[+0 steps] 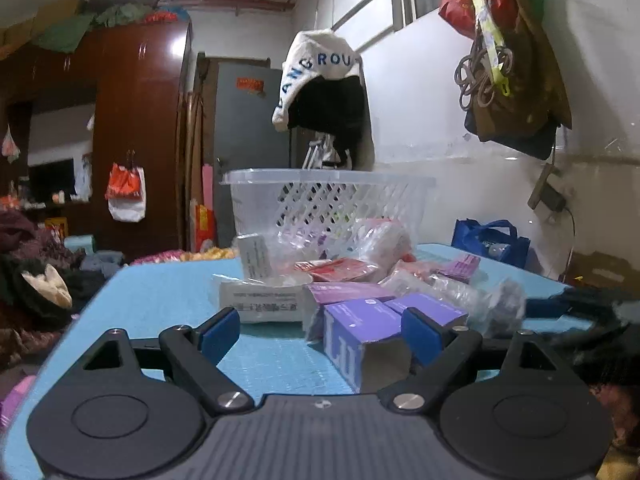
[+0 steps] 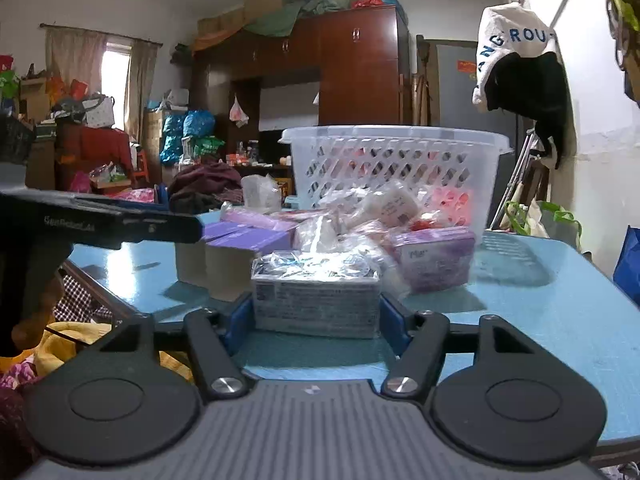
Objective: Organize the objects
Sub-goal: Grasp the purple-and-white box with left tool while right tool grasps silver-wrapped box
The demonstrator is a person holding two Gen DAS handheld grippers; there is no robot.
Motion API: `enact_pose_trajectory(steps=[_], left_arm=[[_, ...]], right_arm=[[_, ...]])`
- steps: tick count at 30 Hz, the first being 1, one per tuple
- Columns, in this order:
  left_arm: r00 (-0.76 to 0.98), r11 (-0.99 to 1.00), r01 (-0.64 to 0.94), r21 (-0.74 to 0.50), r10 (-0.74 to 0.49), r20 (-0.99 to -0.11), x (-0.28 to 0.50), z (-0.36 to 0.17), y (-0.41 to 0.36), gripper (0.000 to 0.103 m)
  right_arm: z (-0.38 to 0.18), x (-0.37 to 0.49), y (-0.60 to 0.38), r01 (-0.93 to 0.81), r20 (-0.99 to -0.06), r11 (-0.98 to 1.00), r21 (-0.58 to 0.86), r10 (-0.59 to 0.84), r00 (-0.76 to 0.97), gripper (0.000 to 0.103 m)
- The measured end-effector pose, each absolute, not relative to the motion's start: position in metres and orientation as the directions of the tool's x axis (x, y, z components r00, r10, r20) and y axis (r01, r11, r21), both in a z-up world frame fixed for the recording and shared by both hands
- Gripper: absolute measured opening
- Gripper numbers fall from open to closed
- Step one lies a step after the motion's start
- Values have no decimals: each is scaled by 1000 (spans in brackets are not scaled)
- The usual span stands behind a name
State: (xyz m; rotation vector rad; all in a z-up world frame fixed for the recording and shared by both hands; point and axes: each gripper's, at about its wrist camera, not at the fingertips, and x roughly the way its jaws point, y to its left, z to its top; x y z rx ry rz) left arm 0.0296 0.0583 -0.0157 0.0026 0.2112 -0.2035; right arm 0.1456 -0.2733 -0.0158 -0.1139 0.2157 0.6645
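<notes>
A pile of small boxes and plastic-wrapped packets lies on a blue table (image 1: 168, 292) in front of a clear plastic basket (image 1: 332, 200), which also shows in the right wrist view (image 2: 396, 160). My left gripper (image 1: 320, 328) is open, with a purple box (image 1: 360, 332) lying between its fingers, near the right one. My right gripper (image 2: 316, 312) has its blue pads against both sides of a white wrapped box (image 2: 316, 300) at the table's near edge. The left gripper's body (image 2: 100, 224) shows at the left of the right wrist view.
A white printed box (image 1: 260, 304) and red packets (image 1: 340, 270) lie in the pile. A purple wrapped pack (image 2: 432, 256) sits right of the white wrapped box. A blue bag (image 1: 492, 240) stands beyond the table. Clothes and clutter fill the room to the left.
</notes>
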Motion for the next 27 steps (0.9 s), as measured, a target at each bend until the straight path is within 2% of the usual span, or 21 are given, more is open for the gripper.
enact_pose_trajectory(steps=[9,15,21,23,24,25,27], left_arm=[[948,973,232,2,-226,-225,26,-23,48,90],[937,976,217,12,-205,-284,44,-33,31,90],[947,982,185,47,-165,-274,51,-34,13,89],[952,983,173,67,-149,-268,50,-35,8,80],[953,983,162,81,-134,-272,49,-37,6,61],[953,984,154,88,-124,-278,49,-37,7,51],[956,987,141,78,-116,-268,46,-38,9,50]], right_arm=[[-12,148,-294,-588,-199,809,-3,576,793,68],[-12,149,-298,-584,-192,812,-2,573,797,68],[-14,151,-300,-573,-192,820,-1,562,805,68],[-15,152,-302,-569,-194,822,3,559,806,68],[-15,152,-302,-568,-194,823,4,558,807,68],[-15,152,-303,-567,-195,824,5,557,807,68],[-15,152,-304,-565,-194,825,5,555,809,68]])
